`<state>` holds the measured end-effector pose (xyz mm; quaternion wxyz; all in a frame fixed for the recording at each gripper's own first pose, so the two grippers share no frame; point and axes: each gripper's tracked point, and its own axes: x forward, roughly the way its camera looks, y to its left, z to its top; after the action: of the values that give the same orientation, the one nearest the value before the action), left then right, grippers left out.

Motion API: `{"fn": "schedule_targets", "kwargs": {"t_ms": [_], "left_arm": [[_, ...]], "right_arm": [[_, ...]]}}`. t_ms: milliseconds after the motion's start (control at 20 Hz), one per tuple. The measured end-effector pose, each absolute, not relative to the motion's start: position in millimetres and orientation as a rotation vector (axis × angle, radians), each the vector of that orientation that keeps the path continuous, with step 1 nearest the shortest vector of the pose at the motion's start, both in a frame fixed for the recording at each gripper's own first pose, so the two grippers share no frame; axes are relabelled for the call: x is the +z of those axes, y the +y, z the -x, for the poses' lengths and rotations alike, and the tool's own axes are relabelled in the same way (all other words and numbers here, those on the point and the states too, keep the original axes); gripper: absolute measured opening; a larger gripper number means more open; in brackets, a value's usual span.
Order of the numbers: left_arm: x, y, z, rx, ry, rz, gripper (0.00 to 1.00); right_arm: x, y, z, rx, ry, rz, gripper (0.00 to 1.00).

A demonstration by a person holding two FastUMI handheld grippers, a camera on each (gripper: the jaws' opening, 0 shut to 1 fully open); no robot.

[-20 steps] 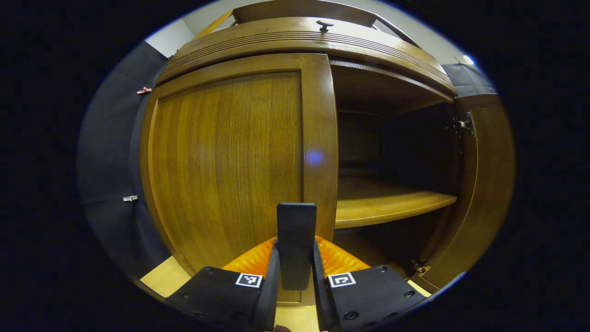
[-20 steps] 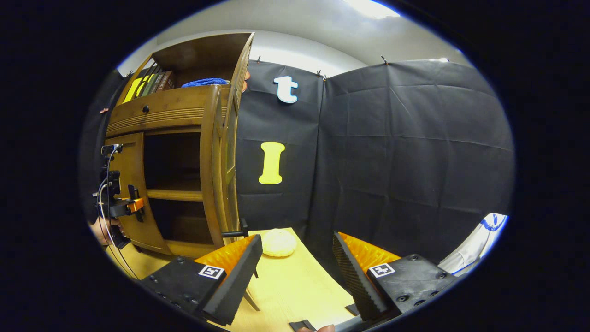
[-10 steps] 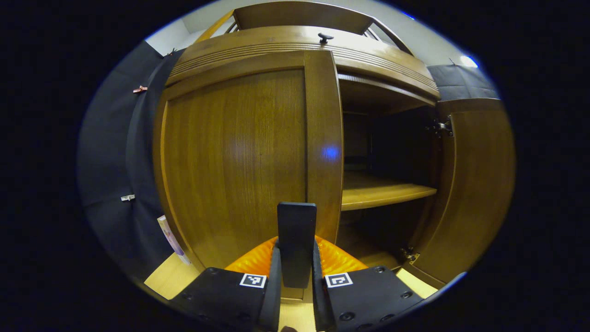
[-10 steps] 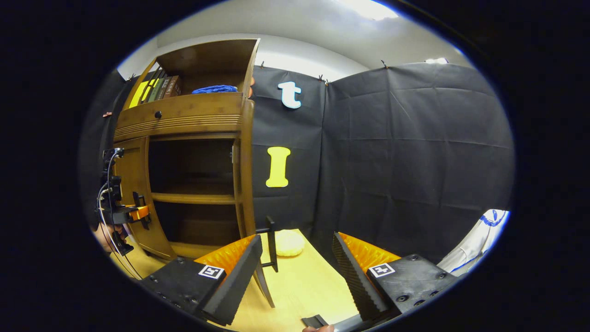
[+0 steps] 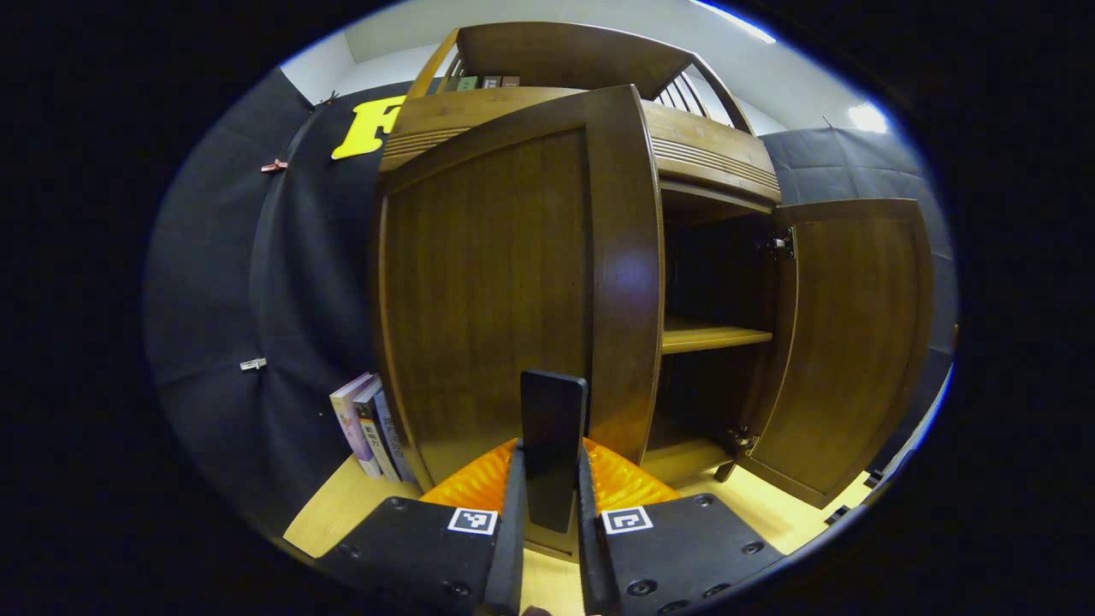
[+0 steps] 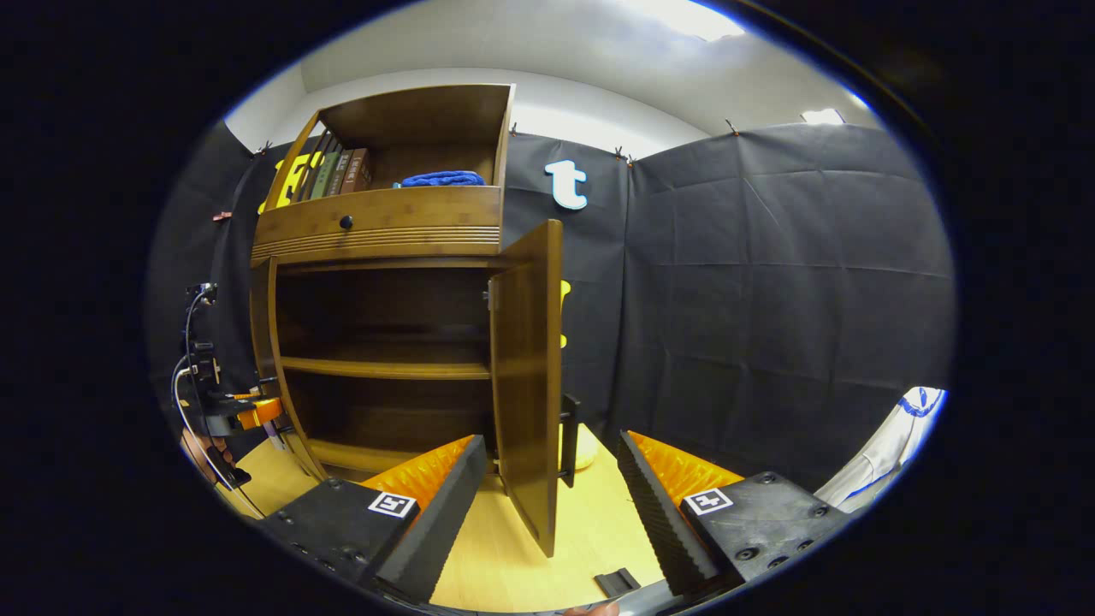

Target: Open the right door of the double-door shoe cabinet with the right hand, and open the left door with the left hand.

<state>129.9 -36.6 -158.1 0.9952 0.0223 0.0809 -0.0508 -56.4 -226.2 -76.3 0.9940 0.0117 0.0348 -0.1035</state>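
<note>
Both doors swung out | left gripper (image 5: 552,522) clamped on left door (image 5: 488,282) handle (image 5: 553,445) | right gripper (image 6: 547,505) fingers spread apart, just near right door (image 6: 526,385), not touching

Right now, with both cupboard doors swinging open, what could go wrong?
The left gripper is shut on the left door's handle; if it slips, the left door could swing back. That door might bump the books standing beside the cabinet. The right door hangs open between the open right gripper's fingers, so a careless move could knock it.
</note>
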Motion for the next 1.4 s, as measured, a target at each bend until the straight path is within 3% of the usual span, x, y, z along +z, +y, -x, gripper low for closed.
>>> {"fn": "schedule_targets", "kwargs": {"t_ms": [100, 600, 1350, 1400], "left_arm": [[-159, -21, -115, -0.081, 0.162, -0.044, 0.28], [-156, 56, -71, 0.039, 0.168, -0.025, 0.19], [-139, 128, -53, 0.087, 0.123, -0.042, 0.08], [-138, 132, -46, 0.087, 0.123, -0.04, 0.08]], "right_arm": [[-77, -212, 62, -0.18, 0.075, -0.026, 0.99], [-79, -157, 77, -0.079, 0.082, -0.029, 0.98], [-76, -108, 77, -0.023, 0.065, -0.072, 0.96], [-76, -107, 79, -0.022, 0.066, -0.075, 0.99]]}}
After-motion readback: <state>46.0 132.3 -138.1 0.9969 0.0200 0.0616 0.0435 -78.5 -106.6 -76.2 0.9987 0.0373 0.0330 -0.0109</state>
